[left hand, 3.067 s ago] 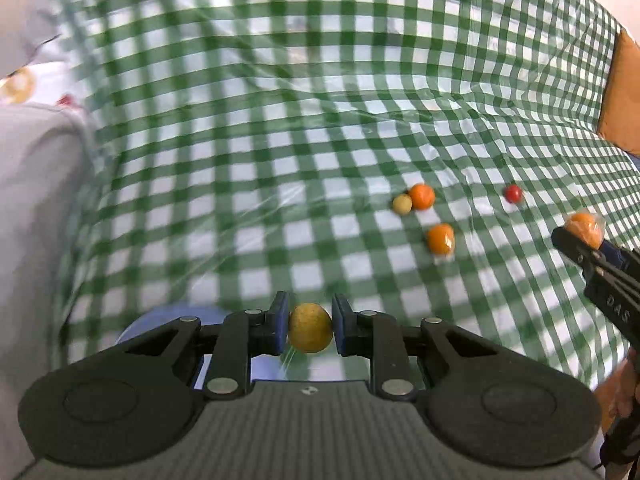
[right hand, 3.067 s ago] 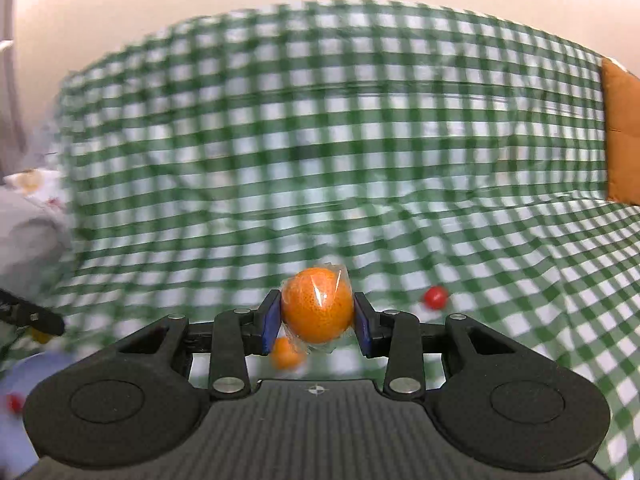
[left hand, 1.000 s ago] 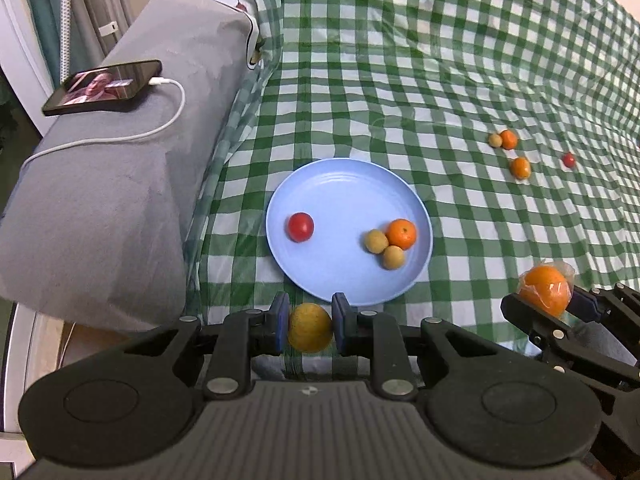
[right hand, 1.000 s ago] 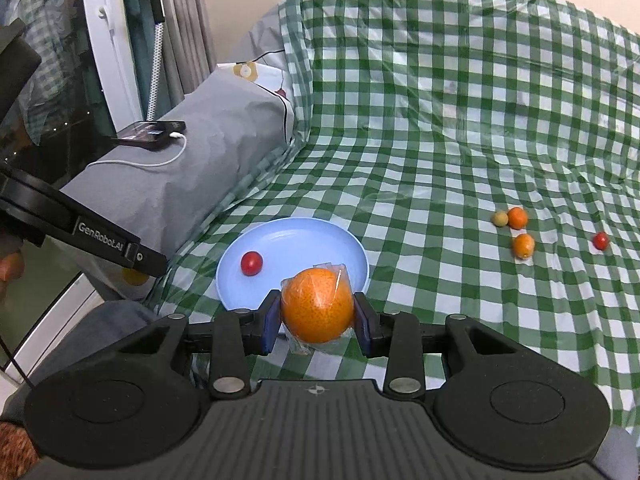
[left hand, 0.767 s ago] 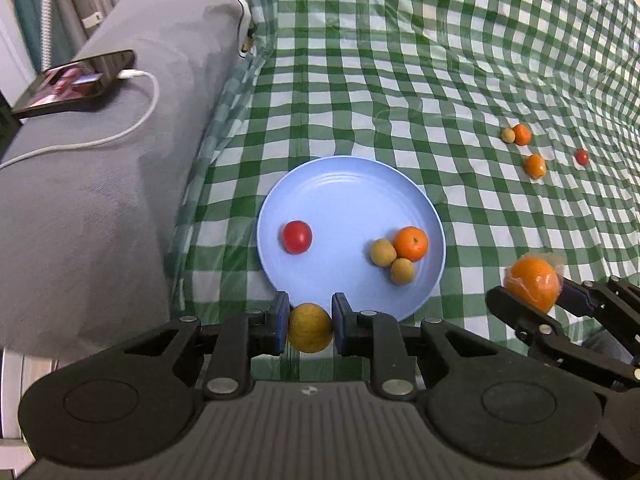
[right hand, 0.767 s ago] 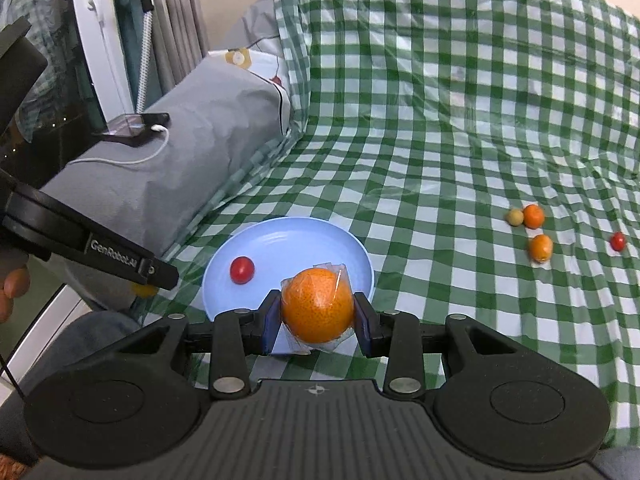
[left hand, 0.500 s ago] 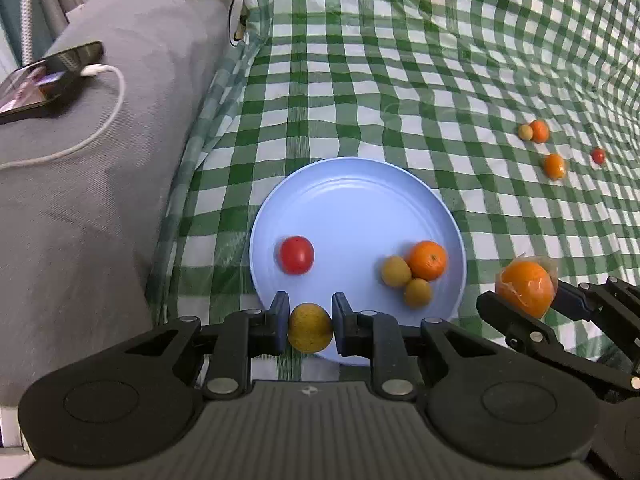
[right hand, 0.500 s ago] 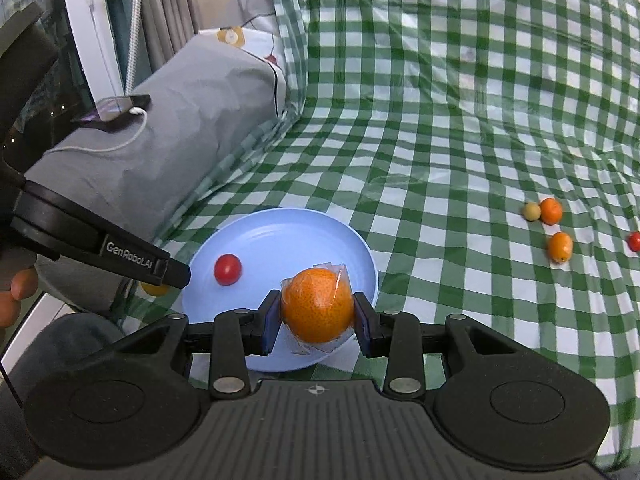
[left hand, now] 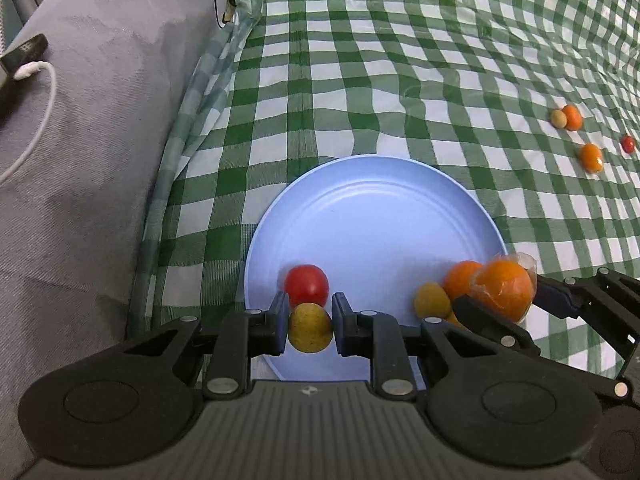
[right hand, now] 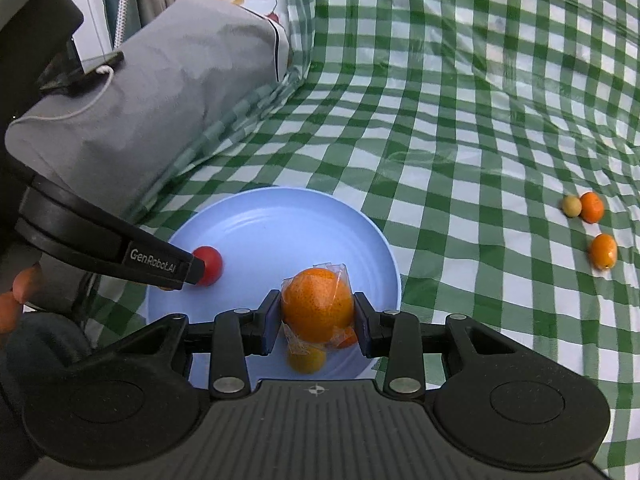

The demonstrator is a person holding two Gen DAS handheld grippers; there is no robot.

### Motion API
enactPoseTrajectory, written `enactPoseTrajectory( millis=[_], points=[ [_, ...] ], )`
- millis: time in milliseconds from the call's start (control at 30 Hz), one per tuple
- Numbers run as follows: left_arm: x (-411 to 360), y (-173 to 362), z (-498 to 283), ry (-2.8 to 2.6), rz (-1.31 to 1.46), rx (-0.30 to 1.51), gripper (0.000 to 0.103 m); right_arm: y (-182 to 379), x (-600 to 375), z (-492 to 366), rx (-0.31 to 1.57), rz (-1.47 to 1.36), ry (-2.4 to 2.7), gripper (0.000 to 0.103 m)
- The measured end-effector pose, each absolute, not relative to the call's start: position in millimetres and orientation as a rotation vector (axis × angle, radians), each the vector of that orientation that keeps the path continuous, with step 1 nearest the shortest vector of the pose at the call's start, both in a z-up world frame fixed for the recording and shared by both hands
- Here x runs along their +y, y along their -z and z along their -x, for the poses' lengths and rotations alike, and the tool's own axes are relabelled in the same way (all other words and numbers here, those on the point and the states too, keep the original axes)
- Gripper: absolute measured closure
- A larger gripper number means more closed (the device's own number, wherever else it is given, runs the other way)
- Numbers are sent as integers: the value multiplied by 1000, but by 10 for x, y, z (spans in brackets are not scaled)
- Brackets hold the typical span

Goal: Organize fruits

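Note:
A light blue plate (left hand: pixel 372 216) lies on the green checked cloth; it also shows in the right wrist view (right hand: pixel 280 220). On it sit a red tomato (left hand: pixel 306 283), a small orange (left hand: pixel 460 278) and small yellow fruits (left hand: pixel 431 301). My left gripper (left hand: pixel 309 326) is shut on a yellow fruit (left hand: pixel 310 327) over the plate's near rim. My right gripper (right hand: pixel 316 318) is shut on a plastic-wrapped orange (right hand: pixel 317 309) above the plate's near right part, over the fruits there.
Several small fruits lie on the cloth far right: a yellow one (right hand: pixel 571 205), two orange ones (right hand: pixel 592 207) (right hand: pixel 603 251), and a red one (left hand: pixel 627 144). A grey pillow (right hand: pixel 152 92) with a phone and white cable (left hand: pixel 34 68) borders the left.
Both grippers have moved forward and down toward the plate, holding their fruits. The plate now fills more of both views.

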State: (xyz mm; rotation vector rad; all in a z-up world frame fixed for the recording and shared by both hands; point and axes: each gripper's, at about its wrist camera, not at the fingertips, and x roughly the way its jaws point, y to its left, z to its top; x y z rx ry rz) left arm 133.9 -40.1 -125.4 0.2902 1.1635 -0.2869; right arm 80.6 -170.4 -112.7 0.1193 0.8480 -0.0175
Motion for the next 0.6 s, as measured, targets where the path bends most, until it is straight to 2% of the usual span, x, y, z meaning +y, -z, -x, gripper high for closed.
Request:
enactPoseTrajectory(
  millis=[100, 167, 200, 233, 267, 300, 333, 367, 467, 600],
  points=[
    [-413, 1313, -1396, 298, -295, 1164, 77, 1180, -1689, -874, 856, -112, 8, 64],
    [-411, 1306, -1425, 322, -283, 1153, 53, 1194, -1674, -923, 863, -110, -17, 62],
    [-402, 1281, -1423, 321, -278, 1141, 27, 1184, -1664, -936, 864, -104, -24, 59],
    [-381, 1234, -1402, 311, -271, 1119, 11, 1160, -1662, -933, 867, -97, -29, 47],
    [-349, 1166, -1370, 303, -260, 1086, 7, 1130, -1659, -923, 864, -92, -25, 37],
    [-321, 1109, -1338, 305, -252, 1069, 0, 1085, -1659, -887, 856, -85, -17, 32],
    [-288, 1048, -1297, 306, -245, 1060, 1, 1040, -1660, -843, 854, -78, -10, 22],
    [-263, 993, -1250, 300, -244, 1061, 1, 992, -1661, -790, 854, -74, -4, 16],
    [-150, 870, -1047, 268, -242, 1079, 1, 824, -1661, -569, 854, -86, -1, 9],
    [7, 734, -692, 230, -245, 1098, 1, 591, -1634, -228, 842, -117, 4, 5]
  ],
)
